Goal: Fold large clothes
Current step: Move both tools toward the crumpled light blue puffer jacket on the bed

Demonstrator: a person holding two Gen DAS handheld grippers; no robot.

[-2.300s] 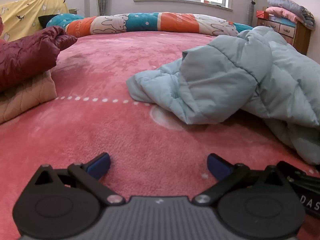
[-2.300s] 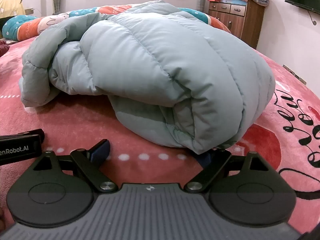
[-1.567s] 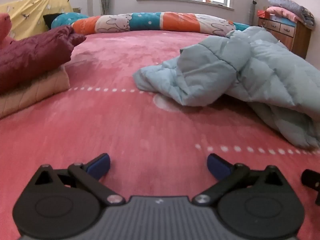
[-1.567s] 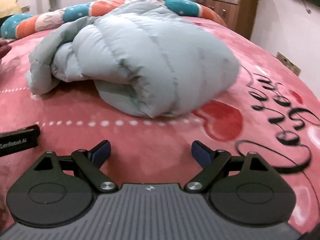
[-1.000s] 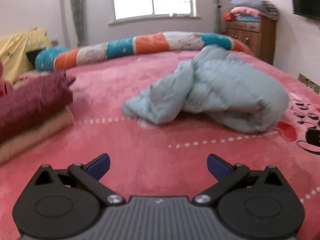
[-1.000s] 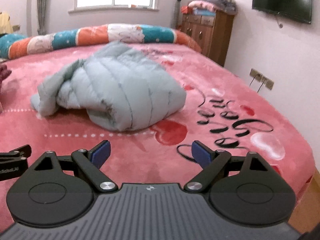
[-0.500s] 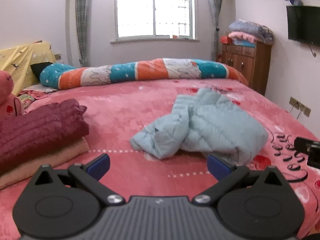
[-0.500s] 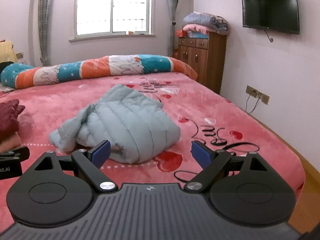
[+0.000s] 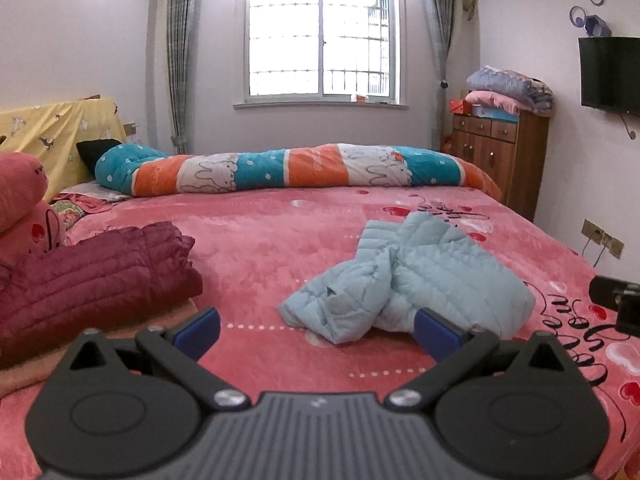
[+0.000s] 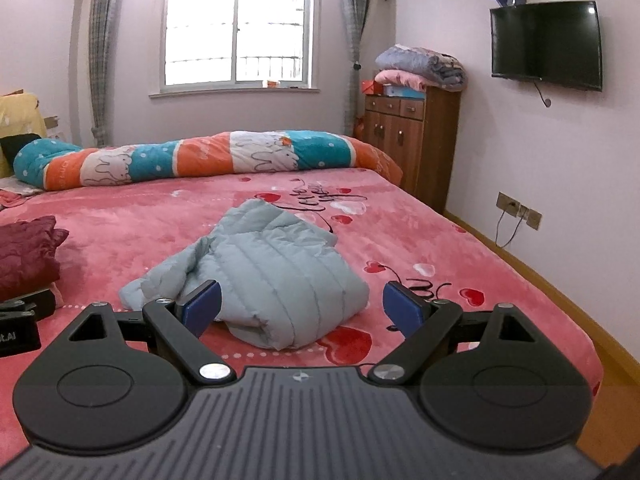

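Observation:
A pale blue puffer jacket lies bunched in a rough fold on the pink bed cover, one sleeve sticking out toward the left. The right wrist view shows the same jacket in the middle of the bed. My left gripper is open, held well back from the jacket, nothing between its blue pads. My right gripper is open too, also back from the jacket and empty. Part of the right gripper shows at the right edge of the left wrist view.
A folded maroon quilted coat rests on a tan garment at the left. A long rolled quilt in teal, orange and white lies across the far side. A wooden dresser with blankets stands against the right wall under a television.
Both grippers have pulled back and up from the jacket, which now looks small and far. The right gripper, formerly against the jacket's edge, is clear of it. Both stayed open.

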